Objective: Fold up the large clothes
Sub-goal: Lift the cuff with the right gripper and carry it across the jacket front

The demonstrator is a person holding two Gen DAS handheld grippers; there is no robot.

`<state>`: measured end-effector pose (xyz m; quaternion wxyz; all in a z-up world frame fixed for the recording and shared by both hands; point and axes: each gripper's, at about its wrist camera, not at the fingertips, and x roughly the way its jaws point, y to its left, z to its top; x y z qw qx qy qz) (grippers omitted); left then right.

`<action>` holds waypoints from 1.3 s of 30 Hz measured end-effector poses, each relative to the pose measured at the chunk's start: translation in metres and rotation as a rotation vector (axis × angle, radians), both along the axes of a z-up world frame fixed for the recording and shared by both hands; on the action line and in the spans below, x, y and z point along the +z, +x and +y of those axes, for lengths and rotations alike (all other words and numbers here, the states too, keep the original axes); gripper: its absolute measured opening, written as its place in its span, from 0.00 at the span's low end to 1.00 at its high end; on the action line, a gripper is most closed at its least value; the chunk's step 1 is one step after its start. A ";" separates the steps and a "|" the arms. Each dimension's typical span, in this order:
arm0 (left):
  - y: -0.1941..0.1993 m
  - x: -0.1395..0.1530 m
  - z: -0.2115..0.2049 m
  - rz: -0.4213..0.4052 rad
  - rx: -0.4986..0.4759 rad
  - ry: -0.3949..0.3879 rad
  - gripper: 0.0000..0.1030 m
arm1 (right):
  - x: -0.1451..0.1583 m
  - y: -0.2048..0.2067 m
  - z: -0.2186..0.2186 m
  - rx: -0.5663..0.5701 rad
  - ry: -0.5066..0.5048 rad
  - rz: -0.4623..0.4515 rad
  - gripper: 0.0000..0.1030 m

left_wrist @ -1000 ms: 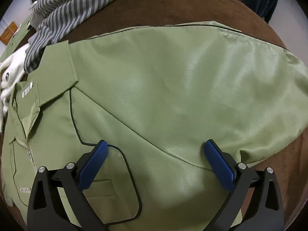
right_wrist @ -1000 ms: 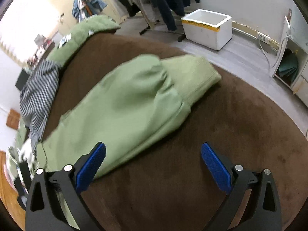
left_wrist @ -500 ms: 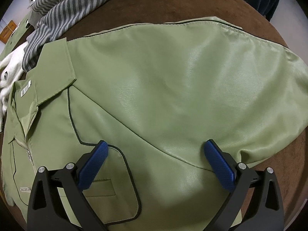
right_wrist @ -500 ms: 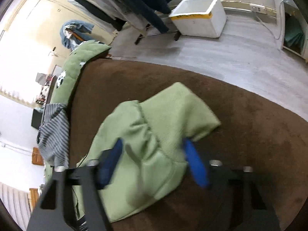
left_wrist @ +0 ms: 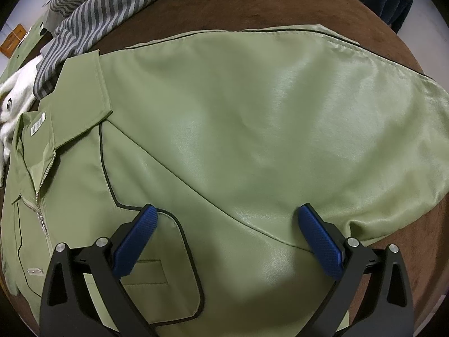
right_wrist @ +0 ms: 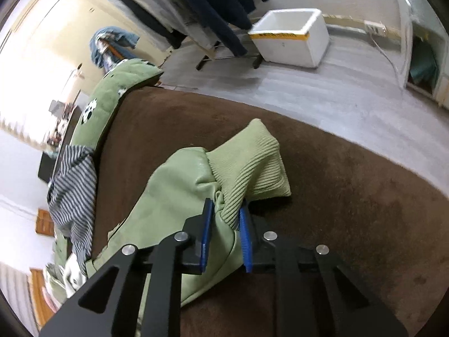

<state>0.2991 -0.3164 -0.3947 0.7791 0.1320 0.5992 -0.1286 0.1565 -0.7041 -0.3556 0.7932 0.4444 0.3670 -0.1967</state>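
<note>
Right fingers (right_wrist: 205, 224) just closed | clamp jacket cuff (right_wrist: 247, 165) between them

Bare brown surface (right_wrist: 350, 185) right of jacket (right_wrist: 168, 196); striped garment (right_wrist: 73, 185) crowds its left.

A brown surface (right_wrist: 350, 196) is seen underneath. A striped garment (left_wrist: 112, 2) is draped at eleven o'clock, with white fabric (left_wrist: 14, 104) beside it. A white box (right_wrist: 291, 39) is set on the grey floor (right_wrist: 322, 92) at one o'clock, near dark clothes hung on a rack (right_wrist: 202, 8).
</note>
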 end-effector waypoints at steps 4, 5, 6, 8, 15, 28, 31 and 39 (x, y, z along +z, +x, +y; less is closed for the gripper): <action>0.000 0.000 0.001 0.003 0.006 0.004 0.95 | 0.021 0.006 0.011 0.037 -0.067 0.012 0.18; -0.001 0.000 0.002 0.006 0.010 0.004 0.95 | 0.027 0.007 0.013 0.041 -0.079 0.007 0.18; 0.000 0.001 0.002 0.009 0.013 0.004 0.95 | 0.035 0.009 0.018 0.047 -0.097 -0.002 0.18; 0.001 0.002 0.002 0.015 0.017 0.004 0.95 | 0.050 0.012 0.027 0.062 -0.137 -0.013 0.18; 0.001 0.024 0.010 0.015 0.034 0.002 0.94 | 0.124 0.025 0.080 0.137 -0.285 -0.093 0.18; -0.021 0.092 0.113 -0.115 0.133 0.000 0.94 | 0.236 0.053 0.219 0.323 -0.269 -0.321 0.18; -0.032 0.100 0.152 -0.142 0.153 0.034 0.94 | 0.255 0.065 0.268 0.423 -0.320 -0.342 0.18; -0.054 0.114 0.260 -0.167 0.314 0.070 0.94 | 0.246 0.091 0.399 0.700 -0.356 -0.334 0.15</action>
